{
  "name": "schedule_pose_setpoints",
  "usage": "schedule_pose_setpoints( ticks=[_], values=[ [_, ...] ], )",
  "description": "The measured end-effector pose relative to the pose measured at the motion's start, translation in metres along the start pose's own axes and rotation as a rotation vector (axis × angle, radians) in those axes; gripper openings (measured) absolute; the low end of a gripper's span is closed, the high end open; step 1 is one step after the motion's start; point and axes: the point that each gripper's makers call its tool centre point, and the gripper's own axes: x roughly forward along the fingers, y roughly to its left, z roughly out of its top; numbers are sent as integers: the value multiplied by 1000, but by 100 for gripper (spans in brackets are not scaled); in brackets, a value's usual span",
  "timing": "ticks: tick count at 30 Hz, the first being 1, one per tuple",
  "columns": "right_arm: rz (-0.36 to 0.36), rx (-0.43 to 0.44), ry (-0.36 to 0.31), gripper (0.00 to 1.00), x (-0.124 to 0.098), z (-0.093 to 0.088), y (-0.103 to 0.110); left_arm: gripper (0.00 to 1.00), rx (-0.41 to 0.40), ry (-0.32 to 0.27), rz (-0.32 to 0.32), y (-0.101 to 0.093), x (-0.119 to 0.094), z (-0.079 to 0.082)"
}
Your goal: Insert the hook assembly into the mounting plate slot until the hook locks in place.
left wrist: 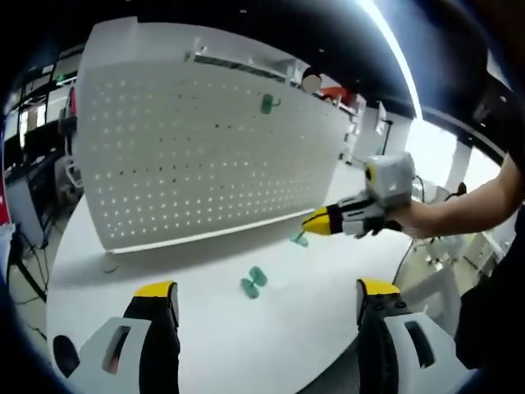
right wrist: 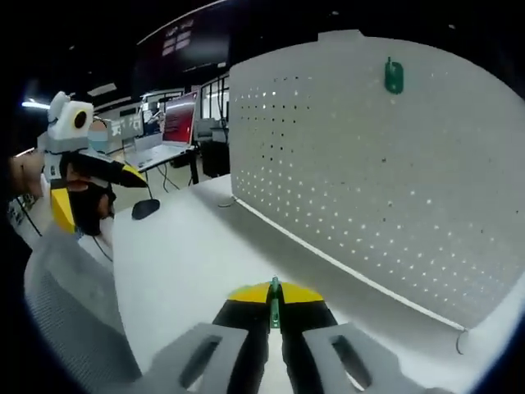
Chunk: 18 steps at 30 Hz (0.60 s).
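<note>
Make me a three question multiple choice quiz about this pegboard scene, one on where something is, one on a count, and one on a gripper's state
1. Where is the mounted green hook?
A. high on the white pegboard
B. at the pegboard's foot
C. beside the laptop

2. How many loose green hooks lie on the table between the left hand-held gripper jaws?
A. none
B. two
C. five

3. What state is the right hand-held gripper in?
A. wide open
B. shut on nothing
C. shut on a green hook

Answers: 1 A, it sits near the board's top edge. 2 B, a pair lies together. 3 C, a green piece stands between its closed tips.
</note>
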Motion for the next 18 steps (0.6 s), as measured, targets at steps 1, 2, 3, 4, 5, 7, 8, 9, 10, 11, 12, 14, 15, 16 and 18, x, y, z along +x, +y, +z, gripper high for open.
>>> schedule_pose_setpoints(
  ticks=[1, 2, 3, 4, 5, 7, 8, 9, 10, 11, 12, 14, 15, 16, 18],
  values=[
    [-8, 11, -17, 0, -2, 4, -1, 91, -2, 0, 0, -1, 0, 0],
    [-17, 20, -32, 0, -5, 9, -2, 90, -3, -1, -1, -1, 0, 0],
    [-22, 27, -41, 0, -7, 12, -2, 90, -4, -1, -2, -1, 0, 0],
    [-24, 38, -52, 0, -9, 16, -2, 90, -6, -1, -4, -2, 1, 1],
    [-27, 45, -62, 0, -10, 19, -2, 90, -7, -2, -5, -2, 1, 1],
    [-35, 58, -79, 0, -13, 24, -3, 90, -6, -3, -7, -3, 1, 3],
    [-38, 64, -87, 0, -14, 27, -3, 90, -6, -5, -7, -3, 2, 4],
    [-43, 75, -99, 0, -16, 30, -3, 89, -6, -4, -8, -4, 2, 5],
    [-43, 79, -105, 0, -17, 33, -2, 88, -6, -6, -8, -4, 2, 5],
    [-44, 84, -112, 0, -18, 35, -1, 87, -8, -11, -8, -4, 2, 6],
    [-46, 92, -123, 0, -19, 39, -1, 87, -13, -19, -11, -5, 3, 7],
    [-49, 95, -143, 0, -22, 45, 1, 87, -30, -17, -17, -5, 5, 6],
    [-48, 99, -147, 0, -23, 48, 2, 87, -36, -17, -21, -5, 5, 6],
    [-46, 108, -155, 0, -23, 50, 3, 87, -39, -17, -22, -6, 6, 6],
    [-46, 122, -168, 0, -26, 54, 5, 87, -43, -18, -26, -7, 7, 7]
  ],
)
